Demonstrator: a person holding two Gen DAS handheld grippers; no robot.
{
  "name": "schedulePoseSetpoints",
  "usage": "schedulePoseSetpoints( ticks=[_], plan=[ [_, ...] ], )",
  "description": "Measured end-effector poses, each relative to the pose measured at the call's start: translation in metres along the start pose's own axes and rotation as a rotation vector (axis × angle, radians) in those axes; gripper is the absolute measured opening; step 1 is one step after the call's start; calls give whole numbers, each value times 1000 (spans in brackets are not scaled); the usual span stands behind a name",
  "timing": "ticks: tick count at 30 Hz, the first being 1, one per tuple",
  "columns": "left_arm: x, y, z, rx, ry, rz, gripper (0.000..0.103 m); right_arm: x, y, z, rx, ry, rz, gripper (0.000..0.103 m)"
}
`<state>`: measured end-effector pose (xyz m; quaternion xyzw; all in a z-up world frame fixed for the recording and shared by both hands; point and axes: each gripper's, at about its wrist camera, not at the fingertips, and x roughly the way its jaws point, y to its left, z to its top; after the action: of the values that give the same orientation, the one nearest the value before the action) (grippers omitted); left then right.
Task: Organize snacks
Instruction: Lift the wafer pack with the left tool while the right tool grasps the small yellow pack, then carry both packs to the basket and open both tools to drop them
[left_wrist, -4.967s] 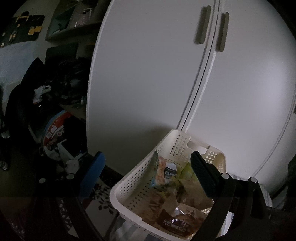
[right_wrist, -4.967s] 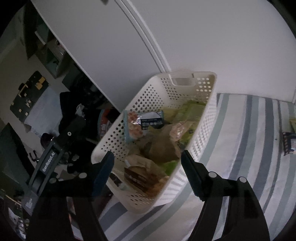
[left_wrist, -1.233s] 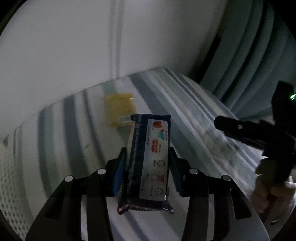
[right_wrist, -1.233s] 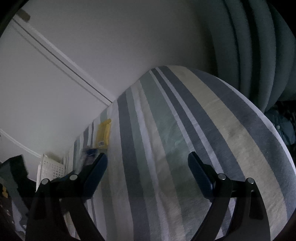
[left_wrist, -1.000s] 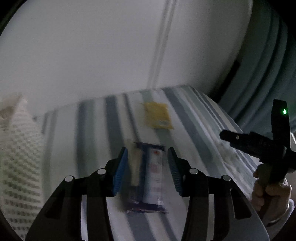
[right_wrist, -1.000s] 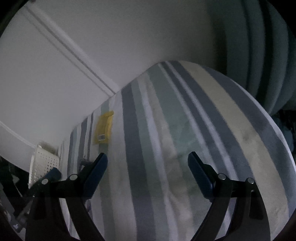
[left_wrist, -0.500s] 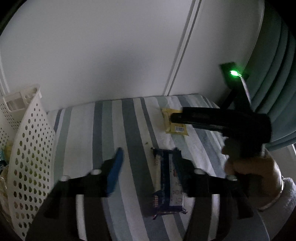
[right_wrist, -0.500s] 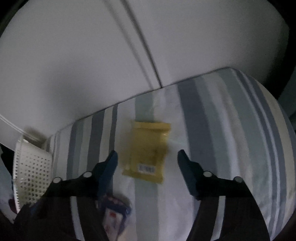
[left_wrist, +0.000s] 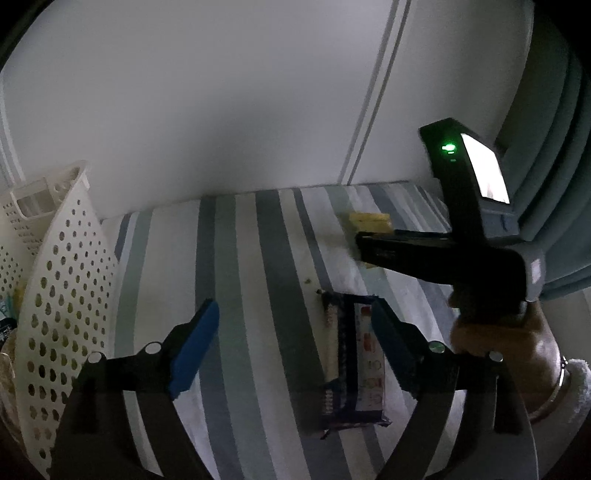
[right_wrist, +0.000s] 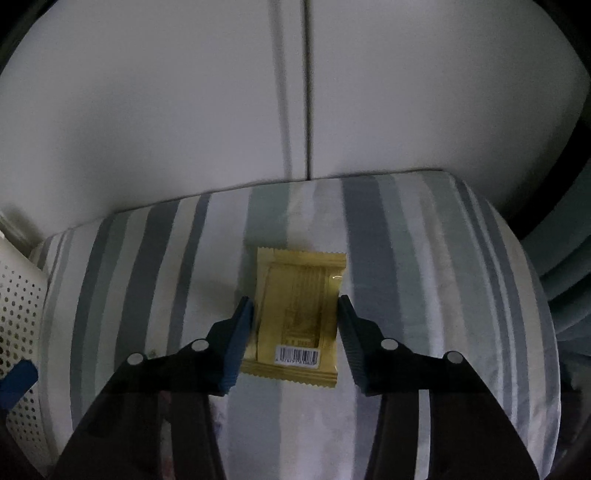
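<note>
1. Yellow packet (right_wrist: 300, 317) lies flat on the striped cover (right_wrist: 424, 295), toward the far edge by the white doors (right_wrist: 221, 110). There's a barcode on a white patch at its near end, and the digits under it are too small to read. The faint print higher up is unreadable too.
2. Right gripper (right_wrist: 295, 328) is right over it with its jaws spread, one finger along each long side of the packet. They look just beside the wrapper, but I can't tell if they touch it.
3. Dark blue pack (left_wrist: 352, 365) lies nearer the front edge, lengthwise along the stripes. It has a white panel with red marks, and the writing is too dim to make out.
4. Left gripper (left_wrist: 295, 332) is wide open with nothing in it. Its right finger sits over the blue pack's right edge, and its left finger is well clear above bare stripes.
5. White perforated basket (left_wrist: 62, 295) stands at the left edge of the cover with snacks inside, hardly visible.
6. In the left view, a hand (left_wrist: 506, 354) holds the right gripper's handle, which has a green light and a lit screen.
</note>
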<state>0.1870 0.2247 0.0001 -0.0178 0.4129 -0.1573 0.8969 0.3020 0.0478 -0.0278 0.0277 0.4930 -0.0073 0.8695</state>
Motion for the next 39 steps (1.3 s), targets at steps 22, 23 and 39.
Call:
schedulePoseSetpoints(
  ticks=[22, 23, 39],
  plan=[
    [56, -42, -18, 123, 172, -33, 57, -32, -46, -50, 138, -33, 131, 47],
    [57, -43, -18, 126, 172, -34, 57, -34, -46, -51, 139, -34, 132, 47],
    [16, -45, -4, 90, 34, -79, 45, -68, -45, -57, 127, -99, 133, 47]
  ],
)
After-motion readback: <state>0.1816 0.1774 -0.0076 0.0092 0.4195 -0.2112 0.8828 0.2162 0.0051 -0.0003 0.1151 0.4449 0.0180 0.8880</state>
